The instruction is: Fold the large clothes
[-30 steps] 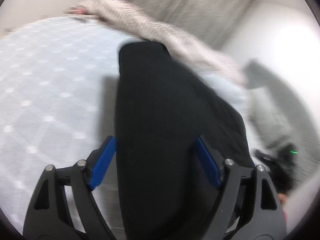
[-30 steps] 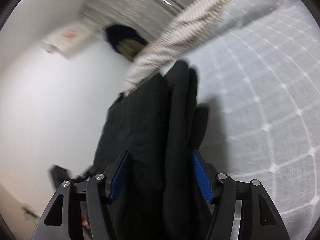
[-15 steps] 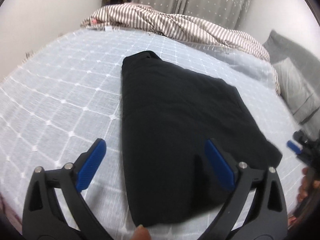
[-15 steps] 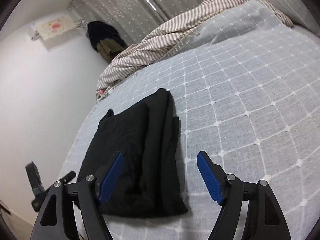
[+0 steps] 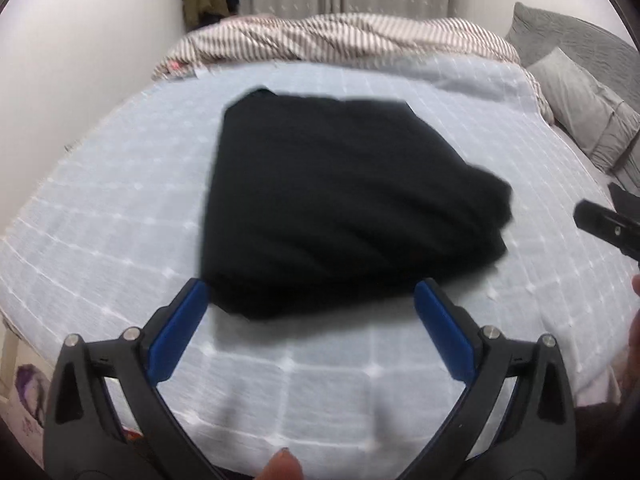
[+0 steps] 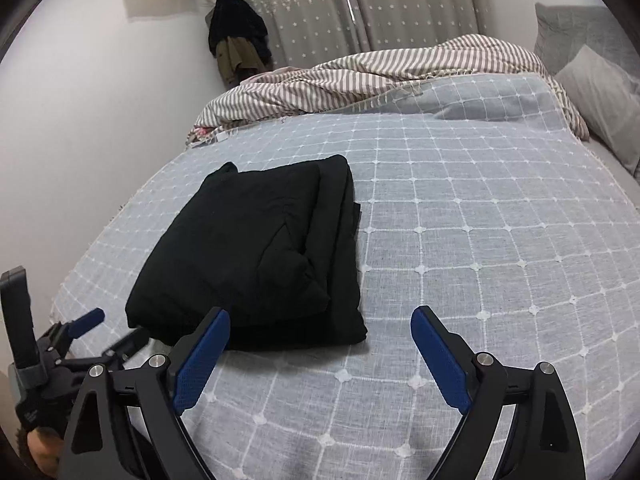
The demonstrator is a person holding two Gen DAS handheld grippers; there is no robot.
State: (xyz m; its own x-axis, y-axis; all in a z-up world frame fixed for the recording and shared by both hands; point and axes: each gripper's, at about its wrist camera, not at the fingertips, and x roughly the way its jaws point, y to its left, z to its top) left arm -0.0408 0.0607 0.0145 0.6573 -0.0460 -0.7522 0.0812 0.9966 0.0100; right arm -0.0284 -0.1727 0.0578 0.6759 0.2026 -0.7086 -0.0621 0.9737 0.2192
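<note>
Folded black garment on checked bedspread, no readable label; left gripper and right gripper opening wide, both empty.

Black fingers (blue pads, silver screws)

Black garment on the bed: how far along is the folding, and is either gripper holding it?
Done: the black garment lies as a compact folded stack on the checked bedspread. In hand: nothing. The left gripper and right gripper are both opening, with no cloth between the pads. Left: at most tidying the stack's uneven right-hand edges; no other unfolded garment is clearly waiting.
</note>
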